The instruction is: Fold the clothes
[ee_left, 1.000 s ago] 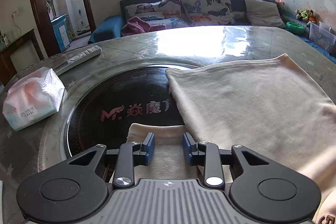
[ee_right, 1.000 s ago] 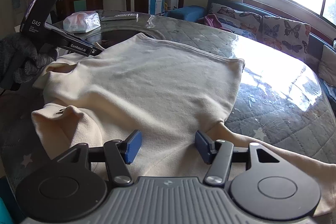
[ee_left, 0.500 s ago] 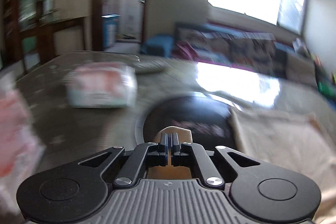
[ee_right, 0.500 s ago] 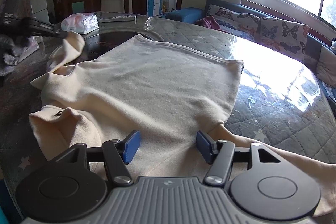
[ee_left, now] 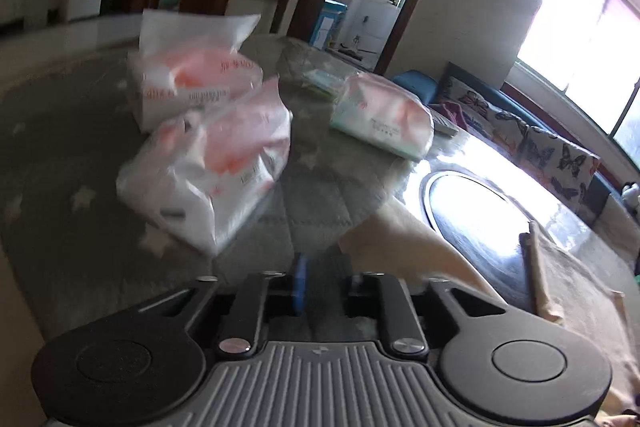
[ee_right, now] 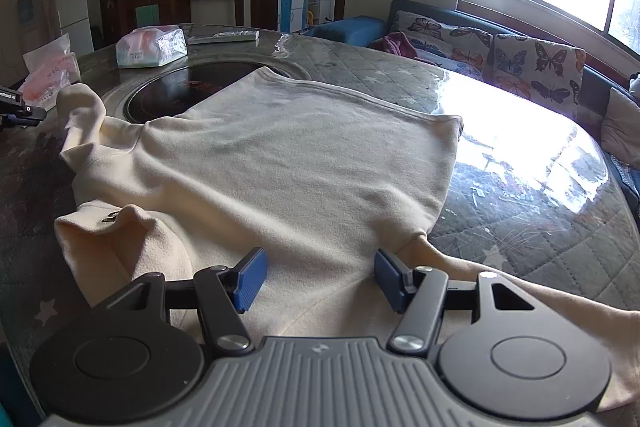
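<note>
Bare quilted bench (ee_right: 520,235) lay open right of the cream sweater (ee_right: 288,179), which was spread flat mid-bench with its left sleeve (ee_right: 80,115) bunched near tissue packs (ee_left: 208,167), while the right hand-held gripper (ee_right: 316,281) hovered apart over its near hem and the left hand-held gripper (ee_left: 324,287), jaws just opened, held nothing.

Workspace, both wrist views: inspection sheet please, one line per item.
Surface: round glass-topped table with dark inset disc.
Job's things: cream long-sleeved top spread flat, one sleeve bunched at its far left.
Clutter: three plastic-wrapped tissue packs, white remote control.
Grippers: left claw has just been opening, nothing between its jaws; right claw open, over the top.
Cables: nothing seen.
Surroundings: butterfly-cushioned sofa, window, white fridge.
</note>
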A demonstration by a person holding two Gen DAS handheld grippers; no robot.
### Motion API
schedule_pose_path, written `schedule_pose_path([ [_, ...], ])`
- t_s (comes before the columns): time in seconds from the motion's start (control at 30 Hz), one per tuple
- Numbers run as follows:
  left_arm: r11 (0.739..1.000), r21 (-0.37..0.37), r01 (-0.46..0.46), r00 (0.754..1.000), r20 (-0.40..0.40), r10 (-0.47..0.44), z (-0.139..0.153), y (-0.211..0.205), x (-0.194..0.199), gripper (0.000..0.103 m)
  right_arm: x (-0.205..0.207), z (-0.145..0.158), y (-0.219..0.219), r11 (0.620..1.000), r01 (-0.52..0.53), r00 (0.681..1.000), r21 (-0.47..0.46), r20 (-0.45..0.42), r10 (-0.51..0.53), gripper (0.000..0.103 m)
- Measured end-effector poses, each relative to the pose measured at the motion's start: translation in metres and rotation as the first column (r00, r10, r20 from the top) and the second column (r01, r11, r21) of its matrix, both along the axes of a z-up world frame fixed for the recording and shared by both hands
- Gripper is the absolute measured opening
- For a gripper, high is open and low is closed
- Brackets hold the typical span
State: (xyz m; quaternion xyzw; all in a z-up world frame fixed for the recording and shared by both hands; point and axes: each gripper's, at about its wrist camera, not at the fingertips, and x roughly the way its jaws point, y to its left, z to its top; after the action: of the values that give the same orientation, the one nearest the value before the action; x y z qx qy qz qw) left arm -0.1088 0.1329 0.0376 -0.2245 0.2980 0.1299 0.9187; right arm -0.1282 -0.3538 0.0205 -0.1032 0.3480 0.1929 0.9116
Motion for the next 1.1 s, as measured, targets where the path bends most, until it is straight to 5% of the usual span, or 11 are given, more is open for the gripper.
schedule_pose_path([
  [0.17, 0.991, 0.134, 0.011, 0.999, 0.051, -0.018, 0.012, -0.03, 0.018, 0.056, 0.0, 0.001, 0.0, 1.0, 0.001, 1.0, -0.001, -0.002, -0.001, 0.062],
  [0.33, 0.979, 0.199, 0.054, 0.997, 0.052, -0.065, 0.016, -0.04, 0.043, 0.055, 0.0, 0.0, 0.0, 1.0, 0.003, 1.0, 0.0, -0.001, -0.003, 0.062],
  [0.37, 0.977, 0.205, 0.066, 0.996, 0.042, -0.076, 0.013, -0.04, 0.047, 0.049, 0.0, 0.0, 0.001, 1.0, 0.004, 1.0, 0.0, -0.001, -0.004, 0.062],
  [0.43, 0.974, 0.21, 0.085, 0.996, 0.017, -0.091, 0.008, -0.038, 0.053, 0.011, 0.001, 0.0, 0.001, 1.0, 0.004, 1.0, -0.001, -0.001, -0.004, 0.062],
  [0.47, 0.976, 0.201, 0.085, 0.996, 0.01, -0.089, 0.006, -0.035, 0.053, 0.006, 0.001, 0.0, 0.001, 1.0, 0.004, 1.0, -0.001, -0.002, -0.004, 0.062],
  [0.73, 0.975, 0.222, -0.024, 0.994, 0.105, 0.0, 0.023, -0.002, 0.005, 0.004, 0.002, 0.0, 0.001, 1.0, -0.002, 1.0, -0.001, -0.002, 0.002, 0.063],
  [0.93, 0.983, 0.177, -0.053, 0.999, 0.0, 0.053, 0.003, 0.009, 0.004, 0.012, 0.001, 0.004, 0.002, 1.0, -0.022, 1.0, -0.008, -0.002, 0.022, 0.065],
  [1.0, 0.984, 0.172, -0.054, 0.998, 0.001, 0.055, 0.006, 0.001, -0.001, 0.036, -0.001, 0.008, 0.005, 0.999, -0.044, 0.999, -0.014, 0.0, 0.044, 0.065],
  [1.1, 0.988, 0.151, -0.02, 1.0, -0.009, 0.022, 0.008, -0.01, 0.0, 0.048, -0.006, 0.017, 0.015, 0.993, -0.116, 0.993, -0.005, 0.008, 0.117, 0.065],
])
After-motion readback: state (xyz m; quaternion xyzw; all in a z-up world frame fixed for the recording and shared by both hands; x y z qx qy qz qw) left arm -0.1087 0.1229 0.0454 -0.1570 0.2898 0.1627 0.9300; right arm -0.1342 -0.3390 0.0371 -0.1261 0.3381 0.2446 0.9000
